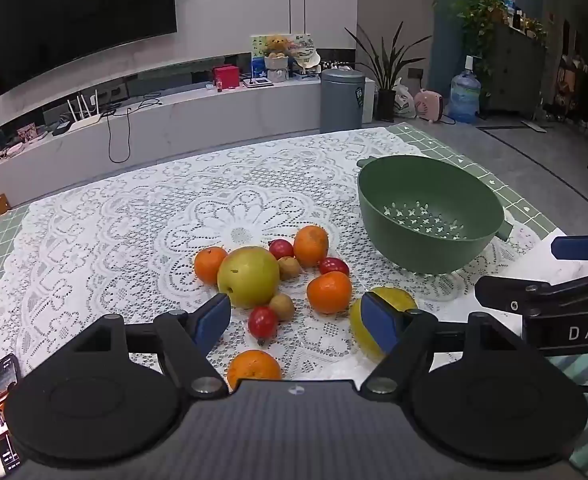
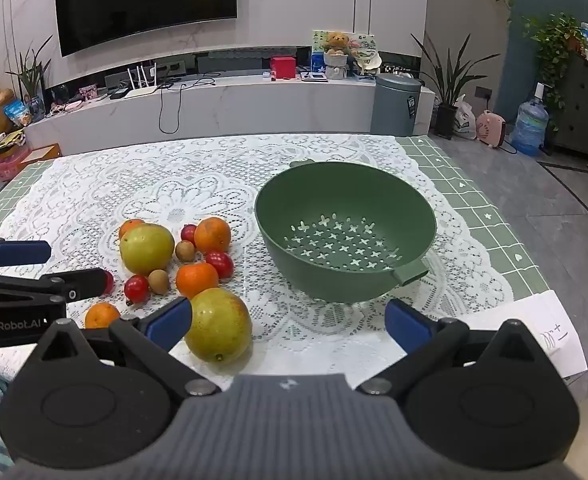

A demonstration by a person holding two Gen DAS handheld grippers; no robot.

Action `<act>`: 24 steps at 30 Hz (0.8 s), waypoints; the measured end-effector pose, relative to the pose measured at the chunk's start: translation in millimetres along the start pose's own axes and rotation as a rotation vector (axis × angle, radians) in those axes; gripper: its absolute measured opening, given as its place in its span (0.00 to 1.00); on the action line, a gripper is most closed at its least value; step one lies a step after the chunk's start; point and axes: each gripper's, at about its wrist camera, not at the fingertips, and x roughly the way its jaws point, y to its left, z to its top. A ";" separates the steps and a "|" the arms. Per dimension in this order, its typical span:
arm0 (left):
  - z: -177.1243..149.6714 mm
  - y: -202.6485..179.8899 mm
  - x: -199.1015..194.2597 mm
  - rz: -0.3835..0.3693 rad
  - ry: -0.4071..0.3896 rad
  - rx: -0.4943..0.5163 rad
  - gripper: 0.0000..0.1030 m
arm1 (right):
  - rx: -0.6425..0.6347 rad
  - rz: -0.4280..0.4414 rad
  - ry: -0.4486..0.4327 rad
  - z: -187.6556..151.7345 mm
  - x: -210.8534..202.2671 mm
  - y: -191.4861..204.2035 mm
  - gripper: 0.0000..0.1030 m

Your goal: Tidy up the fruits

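A green colander (image 1: 429,216) (image 2: 345,232) stands empty on the lace tablecloth (image 1: 134,232), right of a cluster of fruit. The cluster holds a large yellow-green pear (image 1: 248,276) (image 2: 146,248), several oranges (image 1: 329,291) (image 2: 196,279), small red fruits (image 1: 262,322) (image 2: 136,289) and small brown fruits (image 1: 282,306) (image 2: 158,281). A second yellow-green pear (image 2: 218,324) (image 1: 389,300) lies nearest the front. My left gripper (image 1: 297,316) is open above the front of the cluster. My right gripper (image 2: 290,326) is open, its left finger beside the second pear.
A phone (image 1: 2,408) lies at the front left of the table. A white paper (image 2: 553,332) lies at the front right. The green checked mat (image 2: 493,216) shows at the table's edges. A TV cabinet and bin (image 2: 397,104) stand beyond the far edge.
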 end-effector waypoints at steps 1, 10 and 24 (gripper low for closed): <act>0.0 0.1 0.0 0.001 0.000 0.001 0.85 | 0.000 0.000 0.000 -0.1 -0.1 0.1 0.96; 1.5 -1.6 -0.1 0.001 0.000 0.008 0.85 | 0.006 0.001 0.015 -0.8 -2.1 -1.2 0.96; -0.3 -1.6 0.4 -0.002 0.009 0.010 0.85 | 0.003 0.001 0.017 0.9 2.3 -0.2 0.96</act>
